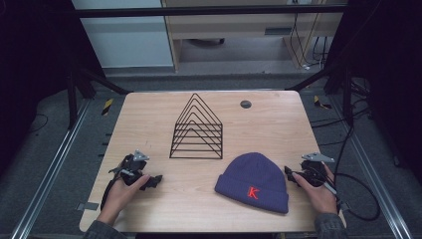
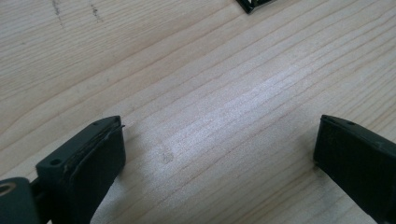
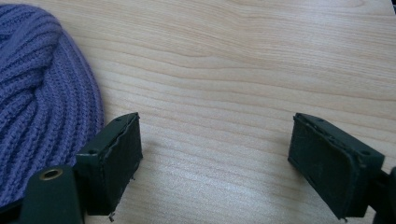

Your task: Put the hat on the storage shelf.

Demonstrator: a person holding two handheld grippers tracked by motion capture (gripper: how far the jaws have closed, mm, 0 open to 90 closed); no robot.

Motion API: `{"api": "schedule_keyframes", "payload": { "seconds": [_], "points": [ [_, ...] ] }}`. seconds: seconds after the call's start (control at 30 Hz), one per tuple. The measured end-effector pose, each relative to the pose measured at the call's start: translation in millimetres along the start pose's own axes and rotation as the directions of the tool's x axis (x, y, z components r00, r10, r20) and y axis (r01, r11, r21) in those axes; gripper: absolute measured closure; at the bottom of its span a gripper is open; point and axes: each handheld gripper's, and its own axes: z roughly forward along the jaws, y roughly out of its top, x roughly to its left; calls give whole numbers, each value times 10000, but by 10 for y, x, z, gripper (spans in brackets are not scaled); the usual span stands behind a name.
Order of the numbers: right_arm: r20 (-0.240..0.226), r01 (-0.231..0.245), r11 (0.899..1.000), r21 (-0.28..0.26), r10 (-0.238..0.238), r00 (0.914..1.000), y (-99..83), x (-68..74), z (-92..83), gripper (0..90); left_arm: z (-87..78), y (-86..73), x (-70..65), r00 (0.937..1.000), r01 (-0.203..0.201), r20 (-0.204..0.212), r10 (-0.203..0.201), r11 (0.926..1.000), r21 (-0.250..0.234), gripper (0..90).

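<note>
A purple knit beanie (image 1: 255, 181) with a red letter K lies flat on the wooden table (image 1: 149, 119), front right of centre. My right gripper (image 1: 291, 173) rests on the table just right of the beanie, open, with bare wood between its jaws. In the right gripper view (image 3: 215, 163) the beanie's ribbed edge (image 3: 42, 93) lies beside the left jaw. My left gripper (image 1: 154, 181) sits at the front left, held by a hand, open over bare wood (image 2: 219, 144). A black wire rack (image 1: 197, 128) of nested triangles stands at the table's middle.
A small dark round disc (image 1: 245, 104) is set in the table near its back edge. A corner of the wire rack (image 2: 252, 4) shows at the top of the left gripper view. Cables (image 1: 358, 194) trail off the table's right side.
</note>
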Motion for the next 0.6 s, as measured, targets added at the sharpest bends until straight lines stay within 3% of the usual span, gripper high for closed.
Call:
{"api": "schedule_keyframes", "payload": {
  "seconds": [0.47,0.6],
  "points": [
    [75,-71,10000,11,71,9999,-8,15,-15,184,9,-13,-21,10000,54,-30,-55,9999,-109,0],
    [-64,-153,9999,9,153,9999,70,30,-45,201,8,-17,-21,10000,49,-31,-49,9999,-134,0]
  ]
}}
